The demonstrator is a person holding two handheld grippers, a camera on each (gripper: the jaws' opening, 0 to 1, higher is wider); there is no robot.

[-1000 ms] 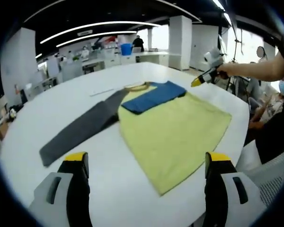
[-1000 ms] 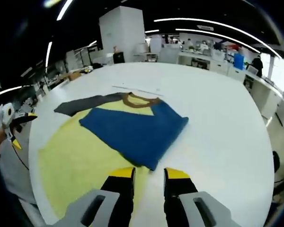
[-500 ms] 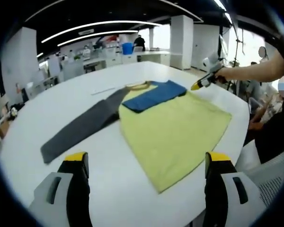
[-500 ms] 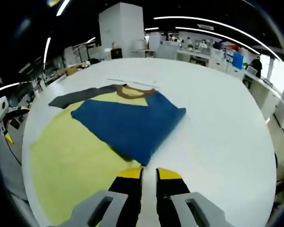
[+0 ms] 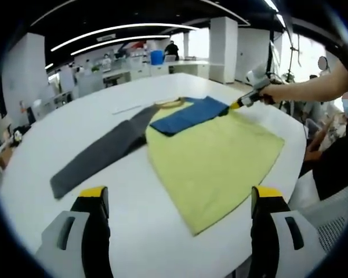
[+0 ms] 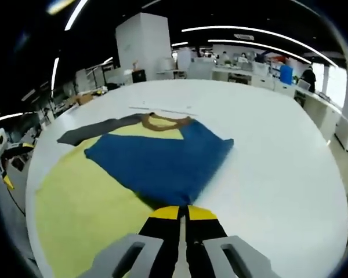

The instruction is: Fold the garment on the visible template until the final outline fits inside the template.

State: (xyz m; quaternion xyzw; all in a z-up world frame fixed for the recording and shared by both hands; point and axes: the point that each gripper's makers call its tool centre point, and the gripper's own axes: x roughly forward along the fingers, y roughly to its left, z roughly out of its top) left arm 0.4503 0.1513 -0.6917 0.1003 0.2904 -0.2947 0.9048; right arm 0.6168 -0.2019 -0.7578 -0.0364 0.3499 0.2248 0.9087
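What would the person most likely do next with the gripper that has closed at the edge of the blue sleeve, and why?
Probably lift the right gripper a little to check its hold. Its jaws stand together at the near edge of the blue sleeve, which lies folded across the yellow garment. The grey sleeve is spread out on the white table, and the left gripper hangs open, touching nothing.

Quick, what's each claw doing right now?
Left claw: open, holding nothing.
Right claw: shut at the blue sleeve's edge; grip cannot be told.
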